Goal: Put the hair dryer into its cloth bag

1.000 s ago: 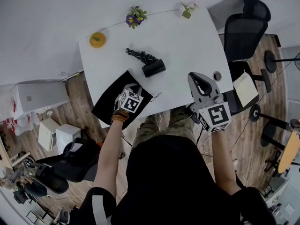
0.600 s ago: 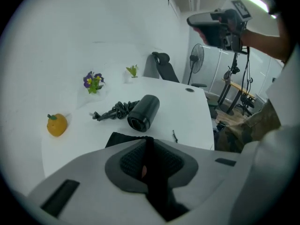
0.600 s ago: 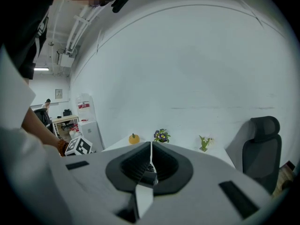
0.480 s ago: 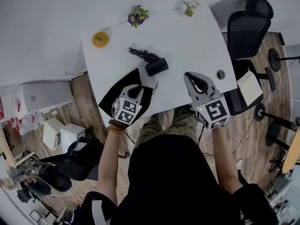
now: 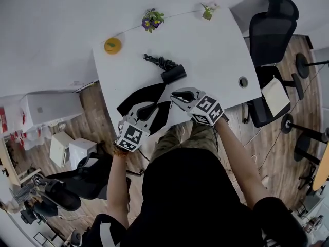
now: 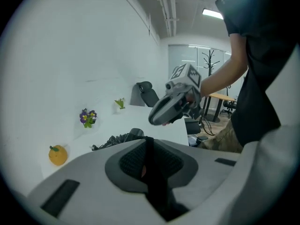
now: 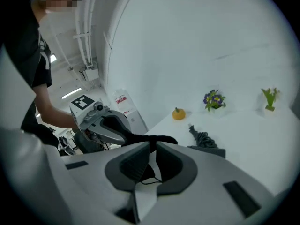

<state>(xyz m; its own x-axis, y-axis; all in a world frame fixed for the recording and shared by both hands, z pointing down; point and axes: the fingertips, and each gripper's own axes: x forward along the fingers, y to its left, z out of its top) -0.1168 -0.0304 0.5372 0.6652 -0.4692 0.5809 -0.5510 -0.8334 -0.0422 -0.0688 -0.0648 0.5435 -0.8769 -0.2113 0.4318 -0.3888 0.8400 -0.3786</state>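
left jaws: I'm clamping the left gripper (image 5: 148, 108) on a fold of the black cloth bag (image 5: 141, 94); a dark strip is sitting between the pads in the left gripper view.
right jaws: I'm keeping the right gripper (image 5: 176, 94) closed. The bag's near edge is lying right at its tips, and I cannot tell if any cloth is pinched.
bag: it's hanging from the left jaws over the near-left corner of the worktop (image 5: 216, 50), partly draping over the edge, with its mouth not spread.
hair dryer: it's lying on the worktop beyond the bag, apart from it and untouched (image 5: 172, 74).
key relation: the dryer is sitting just past the right jaws, further in and slightly to their right. Its body is running diagonally in the head view, with the coiled cord (image 5: 158, 62) trailing off the far-left end. The right hand is nearer.
judgement: I'm reckoning the bag mouth needs opening before the dryer goes in.
in the way: nothing is standing between the right jaws and the dryer, though the cord could be dragging behind.
around: an orange (image 5: 112, 46), purple flowers (image 5: 152, 20) and a small green plant (image 5: 207, 12) are sitting along the far edge, well apart from the dryer. An office chair (image 5: 270, 32) is standing off to the right.
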